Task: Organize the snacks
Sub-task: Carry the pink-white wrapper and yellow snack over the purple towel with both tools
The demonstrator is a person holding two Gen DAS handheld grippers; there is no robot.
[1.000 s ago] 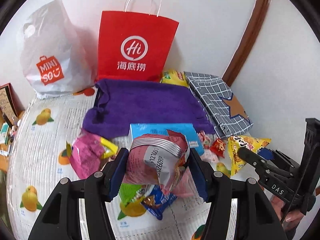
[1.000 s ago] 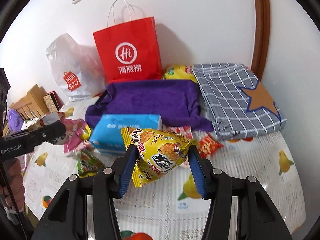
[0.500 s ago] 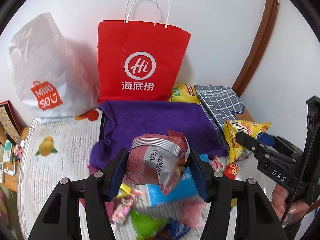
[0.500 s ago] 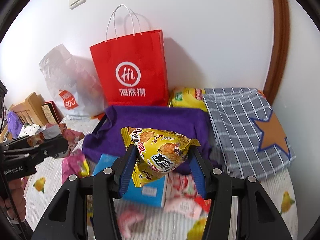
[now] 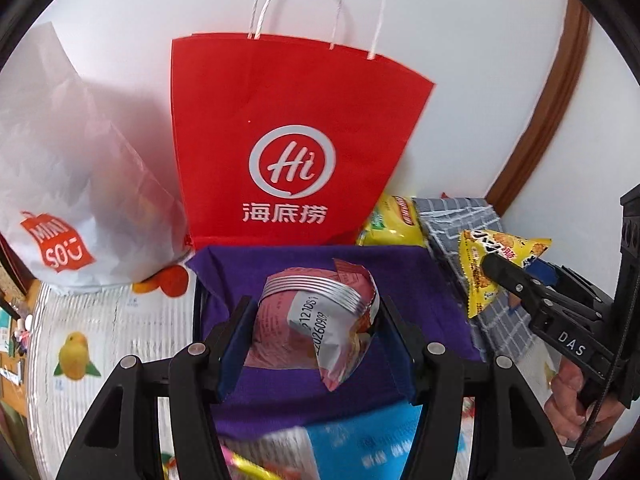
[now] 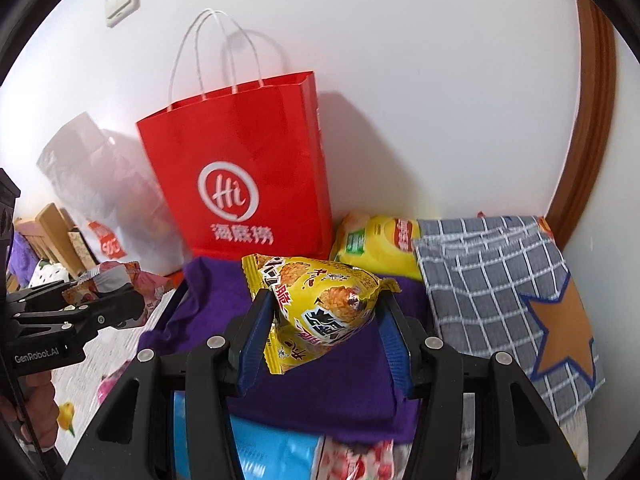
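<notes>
The left tool [image 5: 316, 320] pinches a pink snack packet [image 5: 320, 328] between its blue pads, held above the purple cloth [image 5: 420, 280]; a white patch on the packet carries printed digits, only partly readable. The right tool [image 6: 324, 320] pinches a yellow snack packet [image 6: 320, 304] with black and red Chinese lettering, also above the purple cloth.

At the far edge of the tabletop [image 5: 100, 320], against the wall, stands a red paper bag [image 5: 288, 140] with white cord handles, a white ring logo reading "Hi" and three Chinese characters beneath. To its left leans a white plastic bag [image 5: 72, 168] with a red "MINISO" tag. Toward the far right corner lies a yellow chip bag [image 6: 372, 240] with a red label too small to read, touching a grey checked cloth bag [image 6: 500, 280] with an orange star.

The left view shows the right tool from the side, marked "DAS", with fingers [image 5: 568, 392] of the person's hand on its grip. The right view shows the left tool marked "GenRobot.AI", a wall switch [image 6: 122, 0], and wooden items [image 6: 52, 232] at the left edge. A blue packet [image 6: 272, 452] lies at the near edge, blurred.
</notes>
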